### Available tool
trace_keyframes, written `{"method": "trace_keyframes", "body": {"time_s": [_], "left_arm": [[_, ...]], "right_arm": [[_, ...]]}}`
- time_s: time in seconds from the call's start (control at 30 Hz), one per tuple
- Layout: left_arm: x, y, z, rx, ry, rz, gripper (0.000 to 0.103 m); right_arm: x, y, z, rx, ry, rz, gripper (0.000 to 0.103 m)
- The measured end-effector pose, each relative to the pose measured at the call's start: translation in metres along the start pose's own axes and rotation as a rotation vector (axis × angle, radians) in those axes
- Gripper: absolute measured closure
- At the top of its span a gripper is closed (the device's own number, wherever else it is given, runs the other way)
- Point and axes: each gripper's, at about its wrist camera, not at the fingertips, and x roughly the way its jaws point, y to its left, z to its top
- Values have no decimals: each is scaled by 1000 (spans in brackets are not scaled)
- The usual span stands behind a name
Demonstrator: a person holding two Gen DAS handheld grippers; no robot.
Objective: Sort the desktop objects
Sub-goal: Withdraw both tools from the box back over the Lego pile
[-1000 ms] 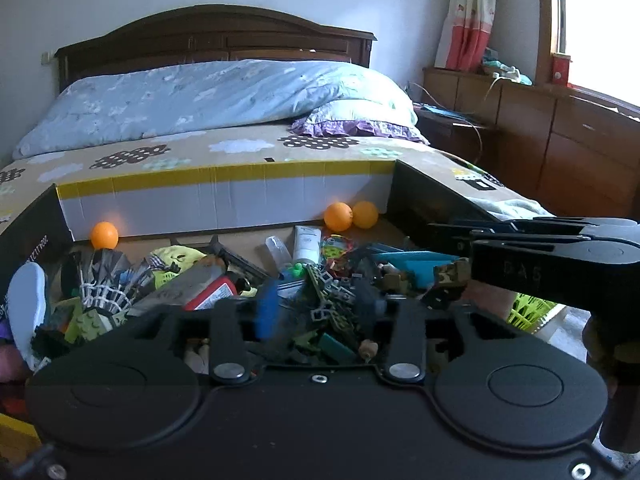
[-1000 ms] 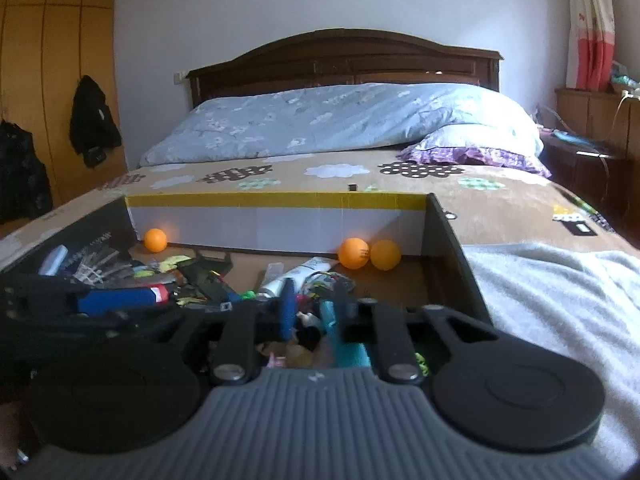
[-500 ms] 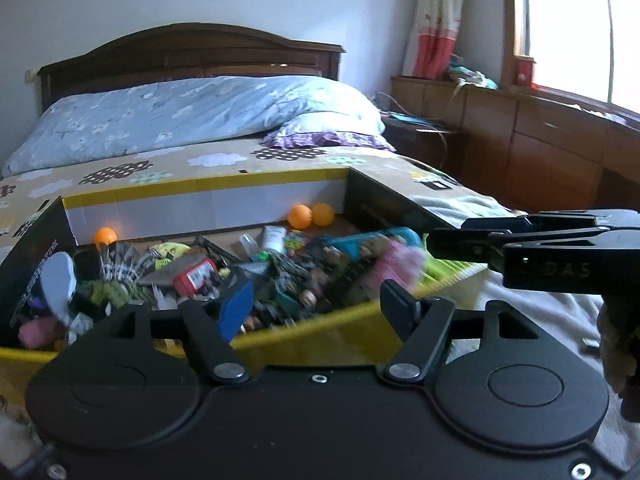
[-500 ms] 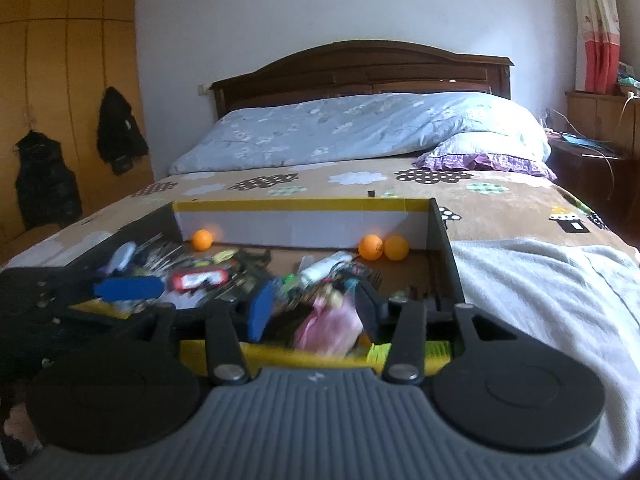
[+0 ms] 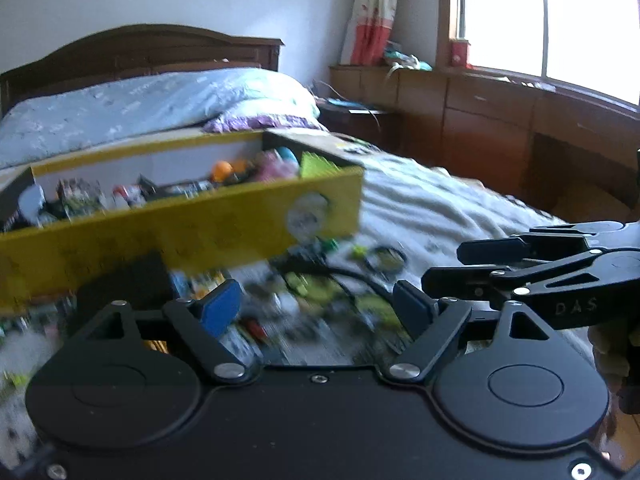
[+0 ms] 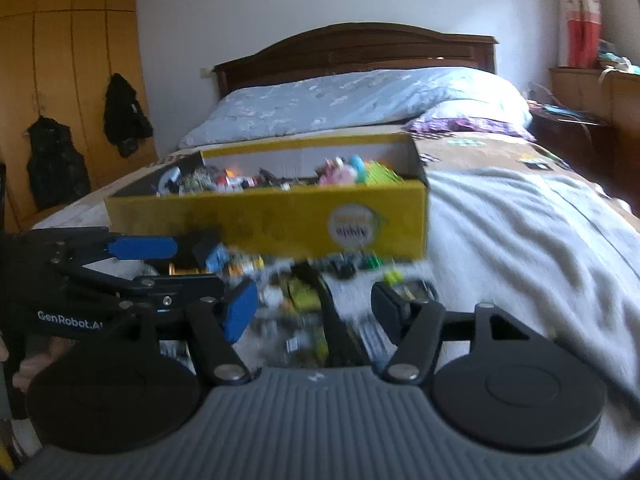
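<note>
Yellow cardboard box (image 6: 272, 220) sits on the bed (image 6: 520, 216), open top, crammed with small toys and oddments: an orange ball (image 5: 221, 171), a pink item (image 6: 340, 176), a lime-green basket (image 5: 316, 164); most too blurred to name. More small objects lie scattered on the grey blanket (image 5: 440, 208) just in front of the box's near wall (image 5: 320, 280): green and black bits, a dark ring-shaped piece (image 5: 384, 258).

Left claw (image 5: 316, 308): jaws opening, standing wide, nothing between them; it hangs above the scattered pile. Blue pad (image 5: 220, 312) on one finger.

Right claw (image 6: 316, 308): jaws likewise opening, wide, empty, over the same pile. Each claw shows in the other's view, side by side and near each other.

Behind: dark wooden headboard (image 6: 352, 52), pale blue quilt (image 6: 360, 100), wardrobe (image 6: 60, 80) by the wall.
</note>
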Motion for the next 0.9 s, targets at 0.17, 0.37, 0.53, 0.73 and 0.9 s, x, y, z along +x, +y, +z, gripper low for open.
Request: {"method": "trace_keyframes", "body": {"time_s": [0.17, 0.37, 0.53, 0.73, 0.9], "left_arm": [[-16, -16, -26, 11, 9, -18, 21], [-40, -25, -49, 3, -1, -11, 20], [-60, -27, -67, -16, 8, -14, 20], [-82, -28, -85, -40, -13, -19, 33], [-86, -29, -94, -49, -5, -24, 64]], "right_arm": [[-29, 6, -39, 13, -6, -23, 23], [-55, 16, -76, 10, -33, -62, 19], [-71, 26, -96, 4, -54, -78, 15], [-92, 35, -115, 23, -119, -88, 9], [-105, 47, -127, -9, -125, -41, 42]]}}
